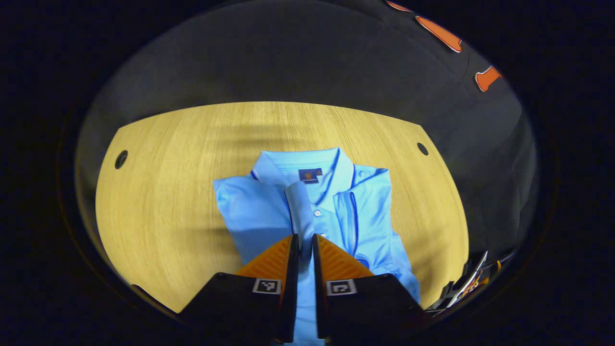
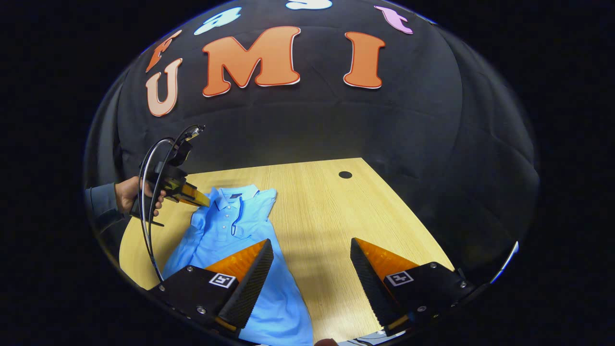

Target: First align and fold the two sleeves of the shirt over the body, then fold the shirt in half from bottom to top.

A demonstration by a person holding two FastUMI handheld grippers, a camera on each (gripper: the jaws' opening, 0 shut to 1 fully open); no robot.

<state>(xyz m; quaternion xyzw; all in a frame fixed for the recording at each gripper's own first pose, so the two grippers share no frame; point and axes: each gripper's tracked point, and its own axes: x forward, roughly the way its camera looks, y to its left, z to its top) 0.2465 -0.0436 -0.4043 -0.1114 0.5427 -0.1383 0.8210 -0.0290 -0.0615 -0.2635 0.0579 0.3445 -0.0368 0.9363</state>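
1. Left gripper view first: my left gripper (image 1: 305,240) hangs over the light blue polo shirt (image 1: 269,211), fingers pulled nearly together with just a thin slit between them. A strip of blue cloth shows through that slit, but I can't tell if the fingers are actually pinching it or just sitting above it.
2. Writing: there's a small dark neck label (image 1: 309,175) inside the collar (image 1: 336,166) with a tiny orange mark on it, way too small for me to read. Each finger mount carries a little square black-and-white marker tag, a pattern, not text.
3. The shirt lies flat on the wooden table (image 1: 158,202), collar toward the far edge, placket and a few white buttons (image 1: 316,212) running down the middle right in front of the fingertips. The sleeves look folded in over the body on both sides, with a darker blue cuff edge lying just right of the placket.
4. The table has a round hole (image 1: 121,159) near each far corner.
5. Right gripper view: my right gripper (image 2: 311,262) is spread wide, nothing in it. It sits over the shirt's lower end; the shirt passes under its left finger (image 2: 250,276), and bare wood is between the two fingers.
6. Farther off on the left there, a hand (image 2: 129,193) in a dark sleeve holds the left gripper up by the collar end of the shirt, a cable (image 2: 146,211) looping down from it.
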